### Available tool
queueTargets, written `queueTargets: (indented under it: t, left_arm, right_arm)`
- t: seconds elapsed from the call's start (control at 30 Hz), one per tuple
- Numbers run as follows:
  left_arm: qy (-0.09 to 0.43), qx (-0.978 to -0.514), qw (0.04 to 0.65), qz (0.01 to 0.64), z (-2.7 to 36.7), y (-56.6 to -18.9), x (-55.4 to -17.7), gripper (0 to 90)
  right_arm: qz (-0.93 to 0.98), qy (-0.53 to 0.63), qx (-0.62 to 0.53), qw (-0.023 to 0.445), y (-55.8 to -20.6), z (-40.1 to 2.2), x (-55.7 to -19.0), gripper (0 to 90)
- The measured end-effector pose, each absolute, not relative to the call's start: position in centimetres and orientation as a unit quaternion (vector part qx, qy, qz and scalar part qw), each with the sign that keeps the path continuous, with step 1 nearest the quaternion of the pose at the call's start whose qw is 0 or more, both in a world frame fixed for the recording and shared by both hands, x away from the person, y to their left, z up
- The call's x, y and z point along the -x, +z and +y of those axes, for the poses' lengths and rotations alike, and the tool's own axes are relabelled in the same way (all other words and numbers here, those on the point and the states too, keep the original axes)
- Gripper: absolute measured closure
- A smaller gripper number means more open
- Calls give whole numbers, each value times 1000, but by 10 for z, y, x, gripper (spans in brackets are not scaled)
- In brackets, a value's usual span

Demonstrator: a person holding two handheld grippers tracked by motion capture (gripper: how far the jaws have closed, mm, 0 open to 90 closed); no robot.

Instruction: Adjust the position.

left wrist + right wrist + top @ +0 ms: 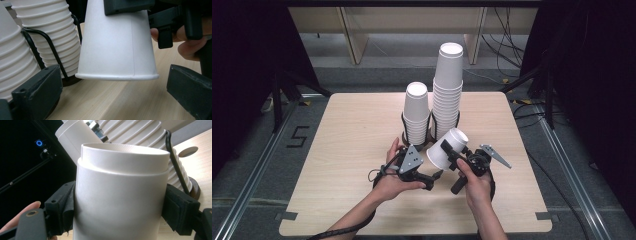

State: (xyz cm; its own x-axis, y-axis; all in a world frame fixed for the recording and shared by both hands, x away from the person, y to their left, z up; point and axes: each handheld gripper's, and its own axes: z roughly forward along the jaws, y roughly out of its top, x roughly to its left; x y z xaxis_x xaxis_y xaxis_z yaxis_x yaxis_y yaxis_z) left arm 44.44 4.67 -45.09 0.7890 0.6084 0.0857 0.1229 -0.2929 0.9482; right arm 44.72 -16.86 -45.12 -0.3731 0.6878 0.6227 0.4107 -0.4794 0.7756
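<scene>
The right gripper (451, 156) has its jaws clamped on nested white paper cups (446, 148), tilted above the counter (352, 150); the left gripper (112, 100), jaws wide and empty, faces their rim from below.

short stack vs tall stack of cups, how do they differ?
The tall stack rises well above the short stack and holds more cups. The tall stack stands at the right, the short stack at the left, nearer the left claw. Both are white paper cups, upside down, each in a black wire holder.
</scene>
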Motion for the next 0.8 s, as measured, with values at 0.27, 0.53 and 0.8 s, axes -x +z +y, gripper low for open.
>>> queueTargets:
  t: [0.27,0.53,0.8]
  left_arm:
    - [219,-775,547,227,43,-452,-446,0]
    - [212,-774,552,227,38,-455,-448,0]
    - [217,-770,556,225,36,-458,-451,0]
  right_arm:
    - [495,660,-556,101,-453,-167,-447,213]
    - [487,665,-558,95,-455,-165,-446,214]
    - [473,670,-567,75,-456,-163,-444,213]
